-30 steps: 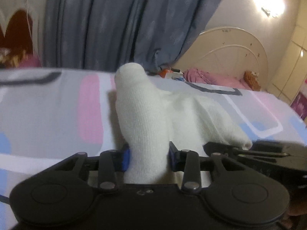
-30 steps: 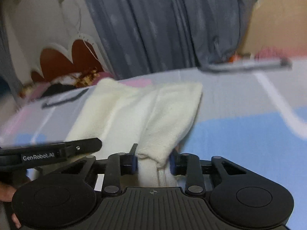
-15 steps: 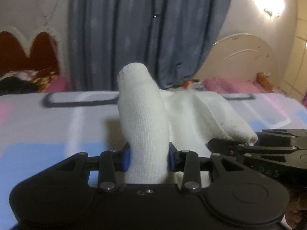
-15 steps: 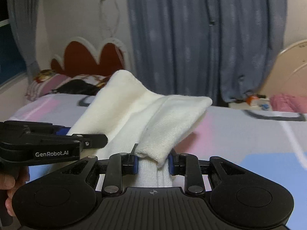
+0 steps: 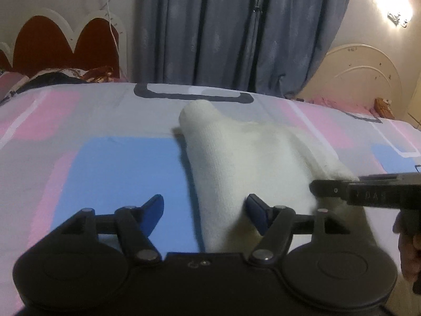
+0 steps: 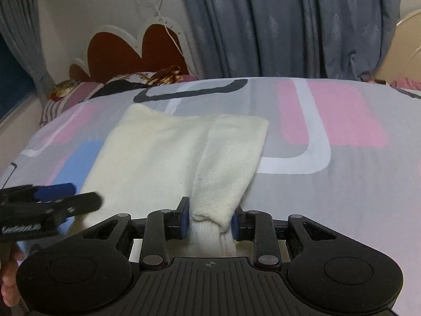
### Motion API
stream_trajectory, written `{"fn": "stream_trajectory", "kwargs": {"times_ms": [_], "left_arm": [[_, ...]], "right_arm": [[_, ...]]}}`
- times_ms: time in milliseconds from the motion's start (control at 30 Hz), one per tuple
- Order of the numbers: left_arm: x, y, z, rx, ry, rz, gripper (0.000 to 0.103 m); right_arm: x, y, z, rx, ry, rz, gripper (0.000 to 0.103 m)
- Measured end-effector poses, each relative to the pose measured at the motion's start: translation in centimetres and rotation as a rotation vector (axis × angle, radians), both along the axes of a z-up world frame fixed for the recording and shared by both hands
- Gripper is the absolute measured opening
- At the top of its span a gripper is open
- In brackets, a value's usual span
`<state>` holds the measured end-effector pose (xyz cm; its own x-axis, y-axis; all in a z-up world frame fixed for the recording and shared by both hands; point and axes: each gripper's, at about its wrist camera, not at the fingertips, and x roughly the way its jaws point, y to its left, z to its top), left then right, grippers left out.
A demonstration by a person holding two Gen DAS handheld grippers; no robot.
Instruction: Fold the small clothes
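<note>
The left gripper [image 5: 205, 212] is seen with its jaws spread wide and opening; the cream knitted garment [image 5: 247, 163] lies between them, but the left blue pad [image 5: 151, 212] stands clear of the cloth over the blue patch of the bedsheet [image 5: 118, 173], and whether the right pad touches the fabric cannot be told. In the right wrist view the same gripper [image 6: 56, 194] is found at the left edge, blurred, just beside the garment's left border. The garment [image 6: 163, 158] is spread flat on the bedsheet [image 6: 329, 184], one narrower fold laid over its right side. The right gripper [image 6: 210, 221] is held narrow, its jaws opening slightly, with a bunched edge of the garment between the pads; the cloth is seen against both pads. In the left wrist view the right gripper [image 5: 368, 192] is cut off by the right frame edge, so its jaws cannot be read there. The near end of the garment is hidden behind each gripper body. A hand [image 5: 410, 258] is partly cropped at the right edge, another hand [image 6: 9, 279] at the lower left. The lettering on the blurred left gripper cannot be made out.
</note>
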<state>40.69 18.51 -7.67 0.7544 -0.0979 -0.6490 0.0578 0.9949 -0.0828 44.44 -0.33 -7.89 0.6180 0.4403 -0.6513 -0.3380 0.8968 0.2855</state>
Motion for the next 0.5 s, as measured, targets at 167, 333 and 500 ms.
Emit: {"fn": "stream_trajectory", "kwargs": {"times_ms": [167, 333, 500], "left_arm": [[0.2, 1.6, 2.7, -0.004, -0.101, -0.004, 0.059], [3.9, -0.3, 2.7, -0.083, -0.097, -0.093, 0.034], [5.9, -1.6, -0.8, -0.099, 0.034, -0.141, 0.033]], "right_arm": [[-1.7, -1.9, 1.7, -0.025, -0.058, -0.085, 0.048], [-1.3, 0.2, 3.8, -0.075, -0.157, -0.032, 0.015], [1.4, 1.8, 0.4, -0.221, -0.066, -0.012, 0.011]]}}
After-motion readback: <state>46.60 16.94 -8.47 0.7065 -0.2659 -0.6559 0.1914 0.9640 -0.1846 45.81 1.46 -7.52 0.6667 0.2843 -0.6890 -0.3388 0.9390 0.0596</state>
